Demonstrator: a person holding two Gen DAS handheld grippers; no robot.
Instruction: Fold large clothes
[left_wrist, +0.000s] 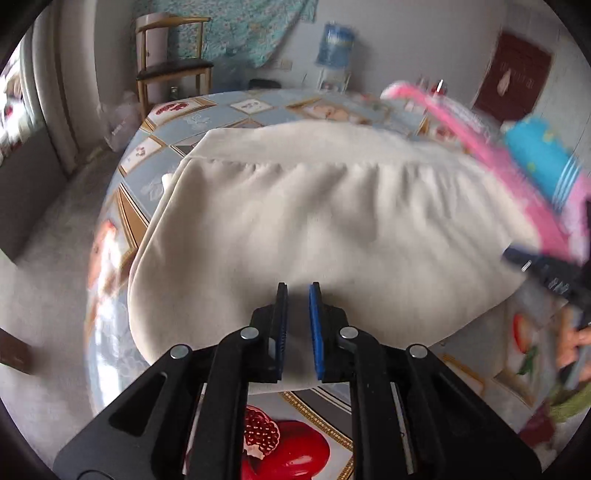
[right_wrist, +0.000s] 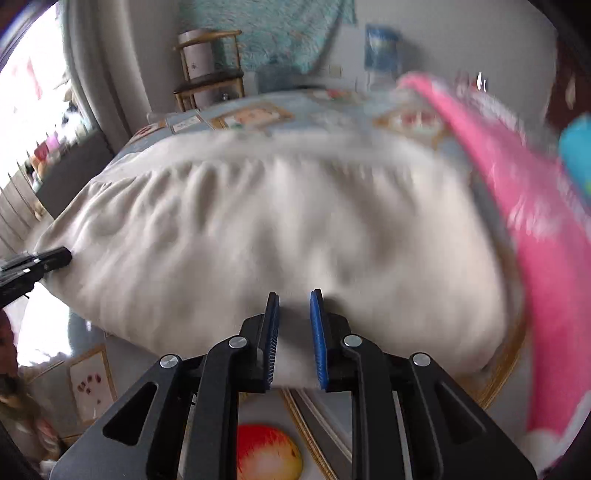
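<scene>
A large cream garment (left_wrist: 303, 221) lies folded on the round table, its gathered waistband across the far side. My left gripper (left_wrist: 298, 291) sits over the garment's near edge, jaws a narrow gap apart, with cloth showing between the blue pads. My right gripper (right_wrist: 294, 299) is likewise over the near edge, pads slightly apart with cloth between them. The garment (right_wrist: 280, 229) fills the right wrist view. The left gripper's tip (right_wrist: 55, 256) touches the garment's left corner there. The right gripper (left_wrist: 546, 273) shows at the garment's right edge in the left wrist view.
The table (left_wrist: 147, 173) has a fruit-print cloth. A pink and blue cloth (left_wrist: 532, 173) lies at the right, also in the right wrist view (right_wrist: 517, 206). A wooden chair (left_wrist: 170, 62) and water dispenser (left_wrist: 336, 51) stand beyond the table.
</scene>
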